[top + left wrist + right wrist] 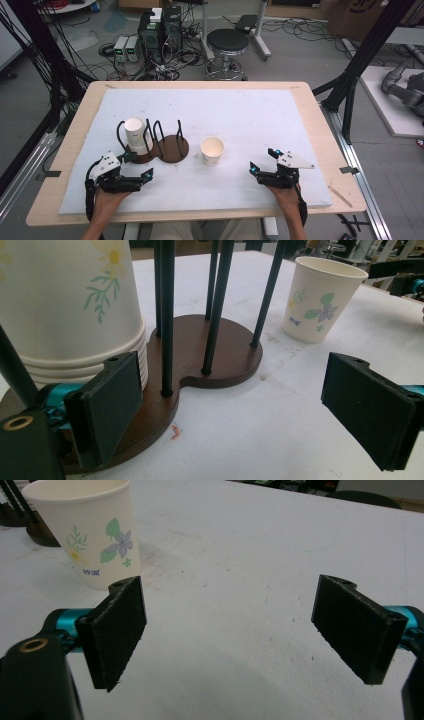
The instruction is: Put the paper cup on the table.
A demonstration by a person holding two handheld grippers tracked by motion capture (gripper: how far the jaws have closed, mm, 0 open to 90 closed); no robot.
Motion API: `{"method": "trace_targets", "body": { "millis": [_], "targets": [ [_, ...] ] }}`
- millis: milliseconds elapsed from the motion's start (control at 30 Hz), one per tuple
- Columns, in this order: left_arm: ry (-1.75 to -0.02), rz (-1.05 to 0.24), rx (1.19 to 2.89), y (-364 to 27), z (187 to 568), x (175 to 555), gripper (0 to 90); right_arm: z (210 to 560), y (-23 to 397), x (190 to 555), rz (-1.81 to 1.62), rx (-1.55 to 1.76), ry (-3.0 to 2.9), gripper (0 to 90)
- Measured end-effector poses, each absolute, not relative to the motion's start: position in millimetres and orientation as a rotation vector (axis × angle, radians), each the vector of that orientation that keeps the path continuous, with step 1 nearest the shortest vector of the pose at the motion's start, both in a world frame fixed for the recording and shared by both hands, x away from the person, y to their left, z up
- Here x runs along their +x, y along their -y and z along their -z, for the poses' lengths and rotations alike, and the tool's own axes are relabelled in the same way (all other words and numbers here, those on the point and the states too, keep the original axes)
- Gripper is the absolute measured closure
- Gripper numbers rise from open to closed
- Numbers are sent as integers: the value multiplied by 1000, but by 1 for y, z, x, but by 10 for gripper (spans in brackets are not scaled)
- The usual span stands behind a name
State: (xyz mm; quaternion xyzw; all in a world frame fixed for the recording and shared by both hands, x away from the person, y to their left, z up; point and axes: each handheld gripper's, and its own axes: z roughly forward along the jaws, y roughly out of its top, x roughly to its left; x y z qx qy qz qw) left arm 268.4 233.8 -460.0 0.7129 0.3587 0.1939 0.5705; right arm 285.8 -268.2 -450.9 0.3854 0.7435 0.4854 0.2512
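A dark wooden cup rack (172, 148) (220, 355) with black wire loops stands on the white mat (240, 115). An upside-down stack of flowered paper cups (137, 135) (70, 305) sits in its left end. A single upright paper cup (212, 150) (322, 297) (92, 535) stands on the mat right of the rack. My left gripper (138, 166) (240, 410) is open just in front of the rack's left end, nothing between its pads. My right gripper (263, 160) (240, 630) is open on the mat, to the right of the single cup, empty.
The mat covers a wooden table (65, 150). Beyond the far edge stand a black stool (227, 47) and electronics with cables (157, 35) on the floor. Black frame posts (360, 65) rise at both sides.
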Motion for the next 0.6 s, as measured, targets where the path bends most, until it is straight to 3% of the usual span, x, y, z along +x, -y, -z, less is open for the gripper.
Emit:
{"method": "trace_targets", "body": {
  "millis": [600],
  "targets": [
    [-840, -460, 1661, -234, 460, 267, 94, 451, 269, 286, -1332, 1042, -2028, 146]
  ]
}}
